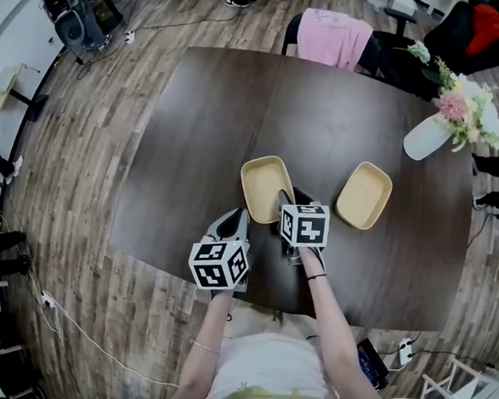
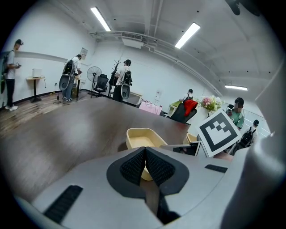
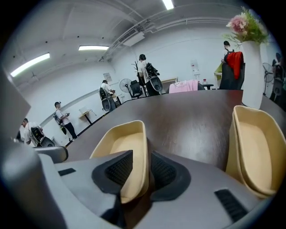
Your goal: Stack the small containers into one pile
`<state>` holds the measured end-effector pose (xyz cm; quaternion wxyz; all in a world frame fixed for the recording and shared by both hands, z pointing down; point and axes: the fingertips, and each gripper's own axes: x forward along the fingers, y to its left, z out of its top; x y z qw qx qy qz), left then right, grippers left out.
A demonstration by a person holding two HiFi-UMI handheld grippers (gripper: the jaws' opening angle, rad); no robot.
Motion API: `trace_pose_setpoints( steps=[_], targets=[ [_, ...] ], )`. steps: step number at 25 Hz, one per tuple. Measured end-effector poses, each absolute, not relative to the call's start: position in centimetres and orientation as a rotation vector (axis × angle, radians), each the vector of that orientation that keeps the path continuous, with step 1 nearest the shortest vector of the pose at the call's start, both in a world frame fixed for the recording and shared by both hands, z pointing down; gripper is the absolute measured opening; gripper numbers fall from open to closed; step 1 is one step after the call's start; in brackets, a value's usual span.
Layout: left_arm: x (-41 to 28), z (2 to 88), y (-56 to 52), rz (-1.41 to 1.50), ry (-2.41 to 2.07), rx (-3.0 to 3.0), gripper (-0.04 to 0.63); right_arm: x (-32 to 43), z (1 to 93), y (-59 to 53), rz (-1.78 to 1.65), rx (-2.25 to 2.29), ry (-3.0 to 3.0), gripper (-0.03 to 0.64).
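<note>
Two small beige containers lie on the dark table [image 1: 202,140]. The left container [image 1: 264,183] [image 3: 119,144] has its near right wall between the jaws of my right gripper [image 1: 289,199] [image 3: 141,171]; a dark gap shows beside the right pad, so the jaws stand open around the rim. The second container [image 1: 364,195] [image 3: 255,152] sits apart to the right, with nothing inside. My left gripper [image 1: 236,221] [image 2: 145,156] hovers just near-left of the left container [image 2: 142,137], pads pressed together with nothing between them.
A white vase with flowers [image 1: 431,133] lies at the table's far right. A chair draped in pink [image 1: 332,36] stands at the far edge. The table's near edge runs just under both grippers. Several people stand in the room beyond.
</note>
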<state>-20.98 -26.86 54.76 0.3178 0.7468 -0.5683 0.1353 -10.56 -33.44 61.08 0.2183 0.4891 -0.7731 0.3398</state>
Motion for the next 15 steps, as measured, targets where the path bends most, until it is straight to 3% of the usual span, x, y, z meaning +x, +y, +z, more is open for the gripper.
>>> trace_pose_setpoints(
  steps=[5, 15],
  targets=[
    [-21.3, 54.6, -27.4, 0.348, -1.48, 1.978, 0.025, -10.1, 61.4, -33.6, 0.896, 1.384, -2.092, 0.041],
    [-20.5, 53.1, -28.8, 0.326, -1.426, 2.053, 0.025, -8.0, 59.0, -33.9, 0.921, 1.54, -2.091, 0.035]
  ],
)
